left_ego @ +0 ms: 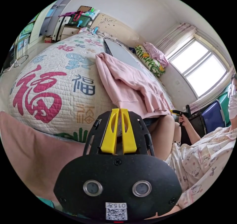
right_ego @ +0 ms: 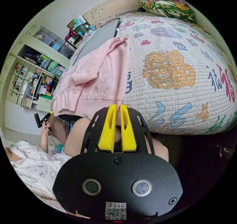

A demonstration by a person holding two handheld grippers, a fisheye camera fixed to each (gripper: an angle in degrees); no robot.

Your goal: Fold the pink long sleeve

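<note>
Pink long sleeve heaped on the bed, fold barely begun as we judge it.

Largest first: we see the quilted bedspread (right_ego: 172,68) with printed characters, bare on most of its top. The pink long sleeve (right_ego: 98,78) lies rumpled near the bed's edge, one part doubled over itself, hem hanging off the side toward the person's knees; no neat rectangle, sleeves not squared, so we judge nearly all folding is left. A grey laptop (right_ego: 98,39) sits just beyond it, folded bedding (right_ego: 167,6) stacked far off. Right gripper (right_ego: 118,110): jaws nearly pressed together, pink cloth right at the tips, but we cannot tell if it is pinched. Left gripper (left_ego: 119,114): jaws pressed together on nothing, held off the bed, apart from the long sleeve (left_ego: 133,85).
</note>
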